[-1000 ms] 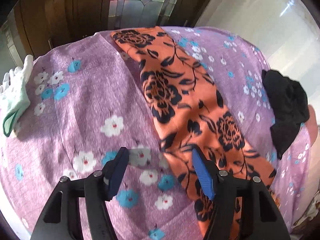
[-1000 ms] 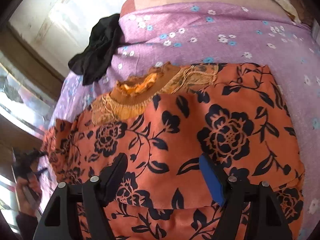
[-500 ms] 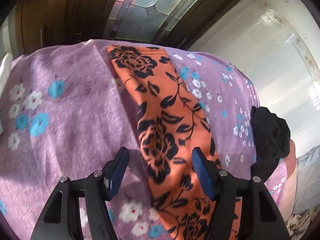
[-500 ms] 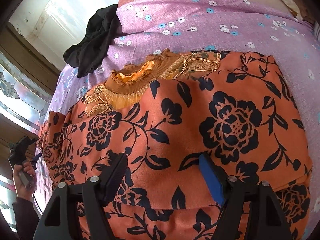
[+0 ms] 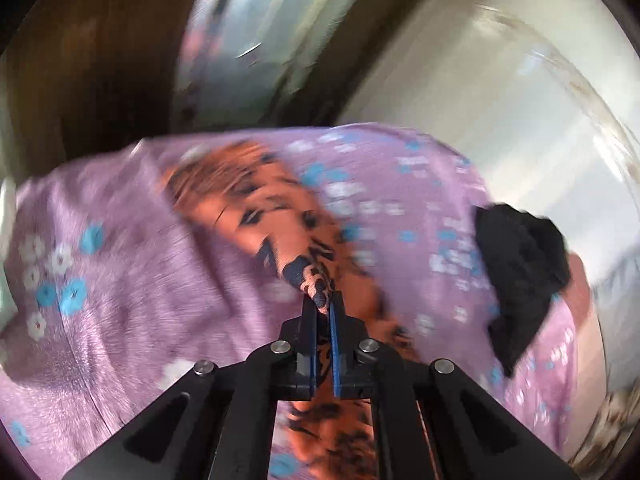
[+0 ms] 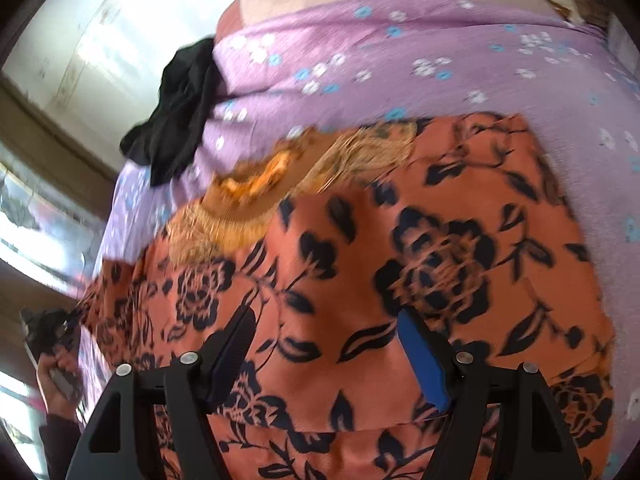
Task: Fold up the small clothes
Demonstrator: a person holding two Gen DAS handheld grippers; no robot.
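Observation:
An orange garment with black flowers (image 6: 400, 264) lies spread on a purple flowered sheet (image 6: 440, 72). Its tan ruffled neck (image 6: 256, 184) points toward the far side. In the left wrist view my left gripper (image 5: 325, 304) is shut on a pinched fold of this orange garment (image 5: 256, 216), and the cloth rises in a ridge to the jaws. That view is blurred. My right gripper (image 6: 324, 332) hovers open just above the garment, with nothing between its fingers. The left gripper (image 6: 44, 328) and the hand holding it also show at the far left of the right wrist view.
A black garment (image 5: 520, 264) lies crumpled at the sheet's right edge, also visible as the black garment (image 6: 180, 112) in the right wrist view. A pale wall (image 5: 500, 80) and a glazed wooden door (image 5: 248, 32) stand behind the bed.
My left gripper closed on the orange garment's edge and lifted it into a ridge. The right gripper stayed open over the cloth, only shifting slightly.

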